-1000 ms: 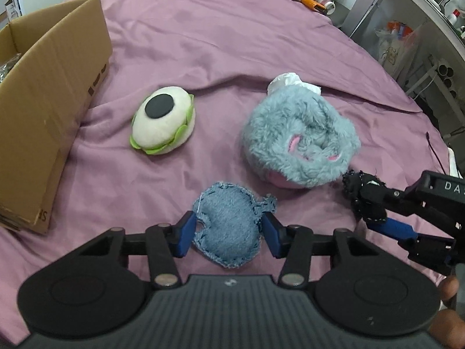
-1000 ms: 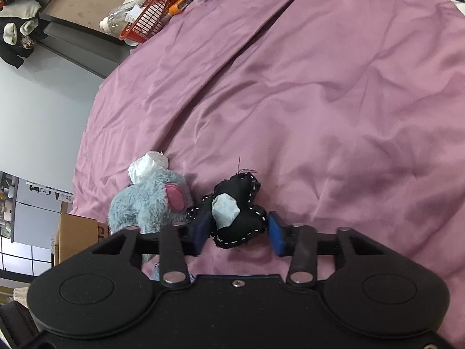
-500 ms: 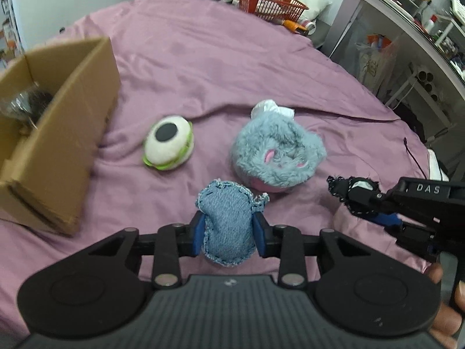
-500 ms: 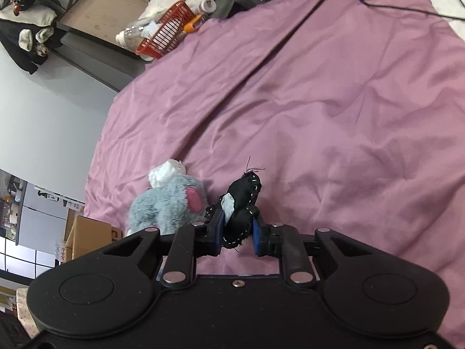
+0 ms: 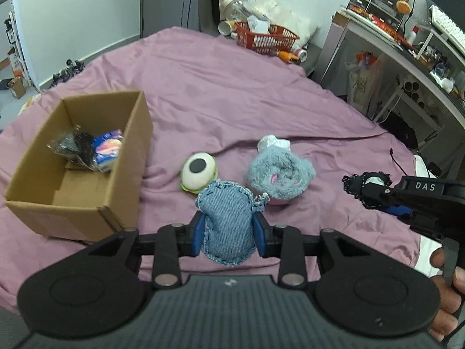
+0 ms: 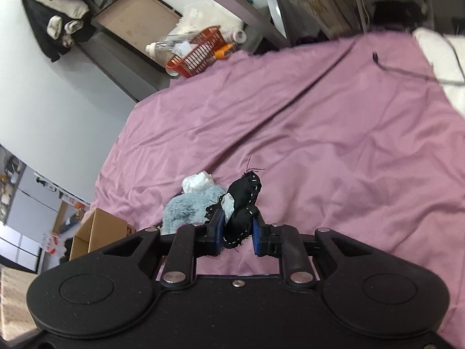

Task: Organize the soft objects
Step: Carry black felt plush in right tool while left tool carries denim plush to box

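My left gripper [image 5: 229, 234] is shut on a blue denim pouch [image 5: 225, 221] and holds it above the purple sheet. My right gripper [image 6: 237, 237] is shut on a black stitched pouch [image 6: 242, 203], also lifted; it also shows in the left wrist view [image 5: 367, 189] at the right. A white ball with a black spot and green rim [image 5: 199, 174] and a fluffy grey-blue plush [image 5: 280, 176] lie on the sheet beyond the denim pouch. An open cardboard box [image 5: 87, 160] stands at the left with packets inside.
The purple sheet [image 5: 232, 93] covers the bed. A red basket [image 5: 266, 36] with bottles sits at the far edge. A desk with clutter [image 5: 407, 37] stands at the right. A black cable [image 6: 407, 71] lies on the sheet's right side.
Both grippers closed on their pouches and lifted them off the sheet. The views rose and pulled back, bringing the box's inside into sight.
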Demonstrator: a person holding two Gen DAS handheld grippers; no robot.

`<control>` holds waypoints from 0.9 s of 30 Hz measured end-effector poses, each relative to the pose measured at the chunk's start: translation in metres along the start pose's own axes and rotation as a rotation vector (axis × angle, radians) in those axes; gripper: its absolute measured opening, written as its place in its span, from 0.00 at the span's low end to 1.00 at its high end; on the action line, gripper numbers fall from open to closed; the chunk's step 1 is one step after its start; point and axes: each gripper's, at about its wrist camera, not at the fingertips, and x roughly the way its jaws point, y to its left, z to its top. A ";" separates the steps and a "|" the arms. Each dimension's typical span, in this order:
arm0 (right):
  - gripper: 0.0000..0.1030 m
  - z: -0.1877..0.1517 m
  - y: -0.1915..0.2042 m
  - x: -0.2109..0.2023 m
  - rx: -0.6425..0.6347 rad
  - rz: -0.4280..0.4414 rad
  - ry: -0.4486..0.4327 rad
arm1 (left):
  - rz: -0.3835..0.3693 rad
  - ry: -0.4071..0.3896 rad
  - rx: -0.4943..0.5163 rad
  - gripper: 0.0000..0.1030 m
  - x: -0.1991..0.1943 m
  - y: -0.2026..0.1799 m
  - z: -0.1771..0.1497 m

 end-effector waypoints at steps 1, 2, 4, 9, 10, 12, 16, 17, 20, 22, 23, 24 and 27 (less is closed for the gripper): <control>0.19 0.000 0.005 -0.005 -0.018 -0.006 -0.009 | 0.001 -0.007 0.001 0.33 -0.005 0.002 0.001; 0.19 0.000 0.011 -0.009 -0.034 -0.009 -0.015 | 0.001 -0.016 0.000 0.33 -0.010 0.004 0.002; 0.19 -0.001 0.023 -0.017 -0.064 -0.008 -0.025 | -0.005 -0.033 -0.006 0.33 -0.018 0.009 0.005; 0.19 -0.005 0.051 -0.029 -0.117 -0.003 -0.043 | -0.006 -0.072 -0.011 0.33 -0.035 0.022 0.013; 0.19 -0.006 0.057 -0.030 -0.126 -0.003 -0.043 | -0.007 -0.077 -0.014 0.33 -0.038 0.025 0.014; 0.19 -0.009 0.066 -0.033 -0.143 -0.001 -0.047 | -0.005 -0.089 -0.017 0.33 -0.043 0.030 0.016; 0.19 -0.012 0.085 -0.038 -0.162 0.011 -0.056 | -0.002 -0.108 -0.022 0.33 -0.053 0.042 0.019; 0.19 -0.013 0.090 -0.039 -0.168 0.012 -0.059 | -0.001 -0.112 -0.025 0.33 -0.055 0.045 0.019; 0.19 -0.015 0.104 -0.041 -0.186 0.017 -0.064 | 0.002 -0.124 -0.037 0.33 -0.061 0.056 0.022; 0.19 -0.017 0.112 -0.042 -0.197 0.019 -0.067 | 0.003 -0.132 -0.045 0.33 -0.064 0.063 0.023; 0.19 -0.018 0.116 -0.042 -0.201 0.021 -0.067 | 0.006 -0.135 -0.050 0.33 -0.066 0.066 0.025; 0.19 -0.018 0.119 -0.043 -0.204 0.023 -0.068 | 0.007 -0.138 -0.055 0.33 -0.067 0.070 0.025; 0.19 -0.021 0.130 -0.044 -0.216 0.028 -0.069 | 0.010 -0.144 -0.064 0.33 -0.070 0.081 0.028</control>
